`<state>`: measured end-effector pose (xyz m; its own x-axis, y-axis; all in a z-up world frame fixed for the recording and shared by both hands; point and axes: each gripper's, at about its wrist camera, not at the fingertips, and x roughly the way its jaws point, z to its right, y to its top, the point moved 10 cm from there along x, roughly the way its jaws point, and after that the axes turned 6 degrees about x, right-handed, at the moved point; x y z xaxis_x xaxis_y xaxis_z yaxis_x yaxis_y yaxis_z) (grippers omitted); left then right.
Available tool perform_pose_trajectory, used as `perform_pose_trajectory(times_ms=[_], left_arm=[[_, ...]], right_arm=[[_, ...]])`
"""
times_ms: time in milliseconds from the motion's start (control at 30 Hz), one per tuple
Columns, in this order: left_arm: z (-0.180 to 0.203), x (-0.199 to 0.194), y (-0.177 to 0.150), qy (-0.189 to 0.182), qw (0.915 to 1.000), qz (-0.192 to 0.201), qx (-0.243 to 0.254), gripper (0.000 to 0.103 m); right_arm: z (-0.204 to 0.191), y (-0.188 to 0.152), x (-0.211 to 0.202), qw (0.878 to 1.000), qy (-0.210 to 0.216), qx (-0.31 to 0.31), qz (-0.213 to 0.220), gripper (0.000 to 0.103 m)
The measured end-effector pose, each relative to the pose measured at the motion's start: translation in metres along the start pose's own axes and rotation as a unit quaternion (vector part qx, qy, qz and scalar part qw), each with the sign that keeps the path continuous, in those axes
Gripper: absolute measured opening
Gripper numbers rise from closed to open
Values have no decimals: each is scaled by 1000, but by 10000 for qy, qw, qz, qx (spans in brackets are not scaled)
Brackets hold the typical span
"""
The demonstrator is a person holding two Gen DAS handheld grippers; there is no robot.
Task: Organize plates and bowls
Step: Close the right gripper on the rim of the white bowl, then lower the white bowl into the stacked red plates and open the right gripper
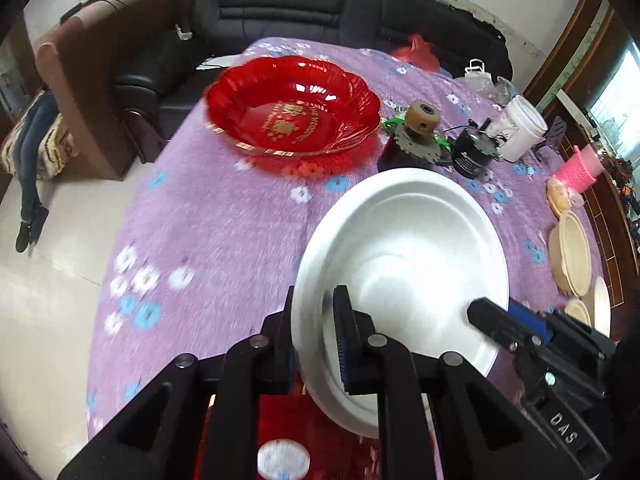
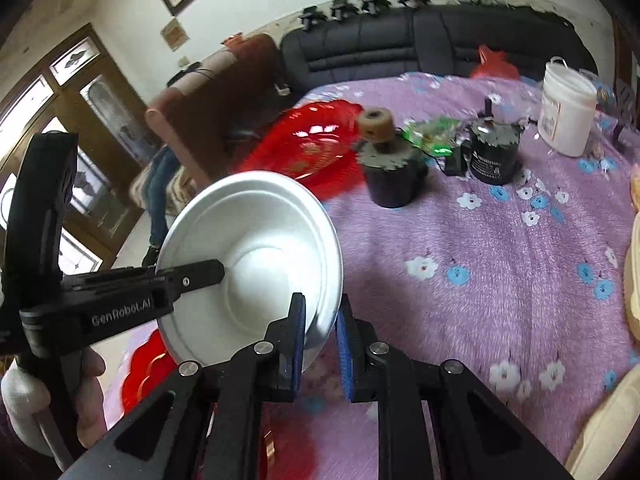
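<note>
Both tools are clamped on the same white round foam bowl [image 1: 404,264], tilted and lifted off the round table under a fuzzy purple flowered cloth [image 1: 224,232]. In the left wrist view the left tool [image 1: 316,344] points steeply down at frame bottom centre, its jaws pinched tight on the bowl's near-left rim, blue pads [image 1: 342,340] pressing the foam. The right tool [image 1: 516,334] reaches in from the lower right and bites the opposite rim. In the right wrist view the right tool [image 2: 322,340] grips the bowl [image 2: 256,256] at its lower right edge, while the left tool's black body comes in from the left, a hand [image 2: 86,388] wrapped around its handle at lower left.

A red scalloped transparent plastic dish [image 1: 294,108] sits upper centre, well apart from the bowl, with open cloth between them. More red plastic shows right under the bowl at frame bottom. Cream-coloured bowls [image 1: 574,252] line the right edge. Two dark cylindrical motors with gear wheels [image 1: 420,140] stand just right of the red dish, a white plastic tub [image 1: 520,128] beyond them.

A black leather sofa [image 1: 320,8] runs behind the table; pale floor tiles lie at left.
</note>
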<state>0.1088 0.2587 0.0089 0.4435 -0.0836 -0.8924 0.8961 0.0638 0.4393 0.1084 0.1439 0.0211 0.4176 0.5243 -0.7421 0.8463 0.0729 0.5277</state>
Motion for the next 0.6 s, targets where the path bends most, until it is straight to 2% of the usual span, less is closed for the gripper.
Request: perform_pose_trajectory(times_ms=[167,300,433,600], left_arm=[[-14,-36,-41,169,9995,190,-175,15],[-26,-47,-74,334,9987,256,-290,15],[-36,-41,-105,371,9982,136,-442,15],[-50,-15,-133,358,9966,-181,-720,15]], right_arm=[[-31,-32,-15,9994,115,-304,-88,17],[-49,-60,-12,9983,128,-508,-256,17],[-58,-87,-2,9967,46,-653,-475,17],[-58,-109,19,9948,-32,-669,-761,17]])
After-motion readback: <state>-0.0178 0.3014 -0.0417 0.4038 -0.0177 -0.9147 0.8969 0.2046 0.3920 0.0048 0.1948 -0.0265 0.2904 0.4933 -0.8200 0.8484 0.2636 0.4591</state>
